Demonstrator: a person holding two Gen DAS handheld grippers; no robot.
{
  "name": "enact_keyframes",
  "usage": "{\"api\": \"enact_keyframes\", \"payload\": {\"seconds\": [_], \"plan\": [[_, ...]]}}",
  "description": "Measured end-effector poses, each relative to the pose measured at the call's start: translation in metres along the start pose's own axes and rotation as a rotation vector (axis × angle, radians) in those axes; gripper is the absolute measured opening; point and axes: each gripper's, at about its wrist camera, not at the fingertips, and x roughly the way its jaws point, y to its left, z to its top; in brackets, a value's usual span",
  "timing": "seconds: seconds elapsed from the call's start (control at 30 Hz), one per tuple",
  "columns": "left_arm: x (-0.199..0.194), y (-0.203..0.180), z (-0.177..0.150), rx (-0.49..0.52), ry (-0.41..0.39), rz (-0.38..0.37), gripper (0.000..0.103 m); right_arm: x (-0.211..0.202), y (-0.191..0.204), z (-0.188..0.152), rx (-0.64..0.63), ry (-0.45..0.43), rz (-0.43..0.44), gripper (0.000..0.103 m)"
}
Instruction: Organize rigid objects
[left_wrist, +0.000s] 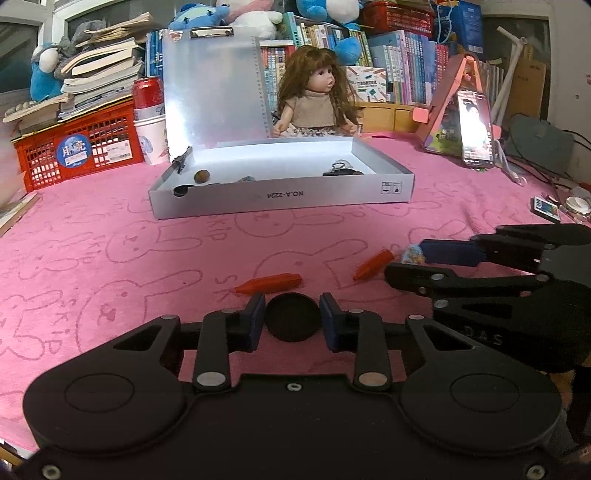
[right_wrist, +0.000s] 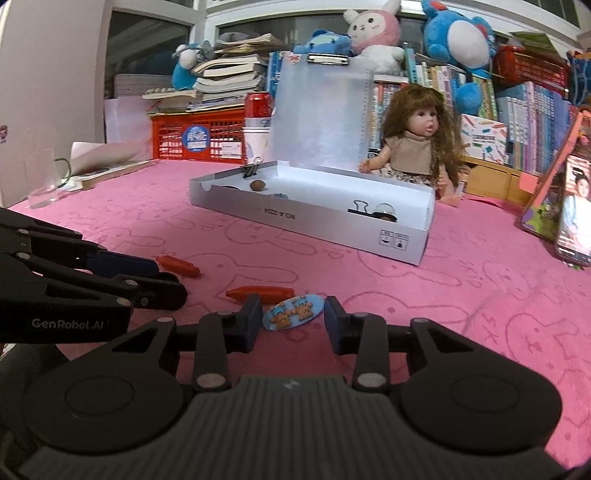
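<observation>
Several small things already lie in the open white box (left_wrist: 280, 194): a binder clip (right_wrist: 360, 206), a brown nut-like piece (left_wrist: 201, 176) and others. Still out on the pink-clothed worktop (left_wrist: 110, 258) are two red crayons (left_wrist: 269, 282), a black disc (left_wrist: 292, 322) and a blue oval hair clip (right_wrist: 291, 314). The left claw (left_wrist: 292, 323) is clenched on the disc; the right claw (right_wrist: 291, 319) brackets the hair clip, its pads apparently not yet pressing.
</observation>
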Motion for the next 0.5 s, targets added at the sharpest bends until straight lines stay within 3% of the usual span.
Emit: {"api": "enact_keyframes", "payload": {"seconds": [0.27,0.3,0.5], "plan": [[0.002,0.009,0.001,-0.014,-0.004,0.035,0.033,-0.007,0.000,-0.002,0.020,0.006,-0.031,0.046],[0.002,0.010,0.001,-0.018,-0.004,0.042,0.033,-0.008,-0.001,-0.003,0.025,0.001,-0.027,0.058],[0.003,0.012,0.001,-0.033,-0.008,0.063,0.034,-0.012,-0.007,-0.006,0.016,0.005,-0.042,0.062]]}}
